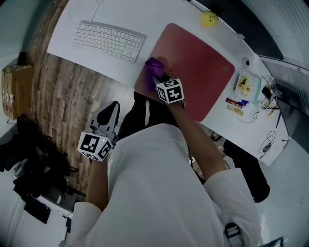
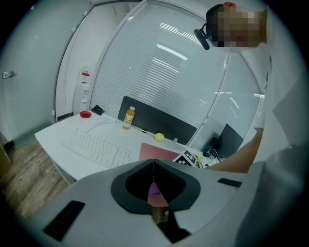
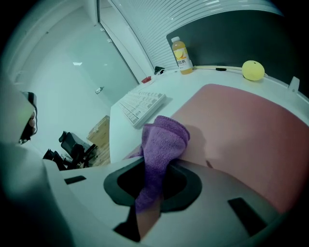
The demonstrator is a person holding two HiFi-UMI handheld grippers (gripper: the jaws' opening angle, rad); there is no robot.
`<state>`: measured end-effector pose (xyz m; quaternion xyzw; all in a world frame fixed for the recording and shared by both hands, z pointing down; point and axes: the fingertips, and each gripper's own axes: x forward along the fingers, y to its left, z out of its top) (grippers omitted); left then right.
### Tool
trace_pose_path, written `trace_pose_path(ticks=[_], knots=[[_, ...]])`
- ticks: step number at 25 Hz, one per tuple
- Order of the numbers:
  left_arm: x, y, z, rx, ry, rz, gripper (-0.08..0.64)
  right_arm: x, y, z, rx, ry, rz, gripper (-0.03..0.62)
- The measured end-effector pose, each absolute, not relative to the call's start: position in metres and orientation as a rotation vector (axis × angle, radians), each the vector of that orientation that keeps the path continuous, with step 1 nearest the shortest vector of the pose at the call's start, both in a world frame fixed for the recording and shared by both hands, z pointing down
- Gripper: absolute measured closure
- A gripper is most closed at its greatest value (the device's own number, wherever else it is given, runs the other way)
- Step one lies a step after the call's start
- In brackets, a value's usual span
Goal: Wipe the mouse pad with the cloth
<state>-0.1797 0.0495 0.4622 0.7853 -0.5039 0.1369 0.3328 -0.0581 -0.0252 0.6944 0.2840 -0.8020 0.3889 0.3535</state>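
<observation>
1. White counter carries a keyboard and the red mouse pad.
2. My right tool clamps the purple cloth, which lies bunched on the pad's edge nearest the keyboard.
3. My left tool hangs off the counter, above the wood floor, its jaws pressed together with nothing between them.

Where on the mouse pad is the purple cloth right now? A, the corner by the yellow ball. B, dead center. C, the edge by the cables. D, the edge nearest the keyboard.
D: in the head view the cloth sits on the mouse pad edge facing the keyboard, pinched in the right gripper.
</observation>
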Motion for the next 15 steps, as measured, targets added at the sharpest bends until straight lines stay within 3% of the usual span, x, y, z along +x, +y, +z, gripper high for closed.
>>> trace_pose_path(ticks=[15], knots=[[-0.133, 0.037, 0.461, 2.114, -1.230, 0.397, 0.541, 0.005, -0.018, 0.697, 0.872, -2.046, 1.073, 0.508]])
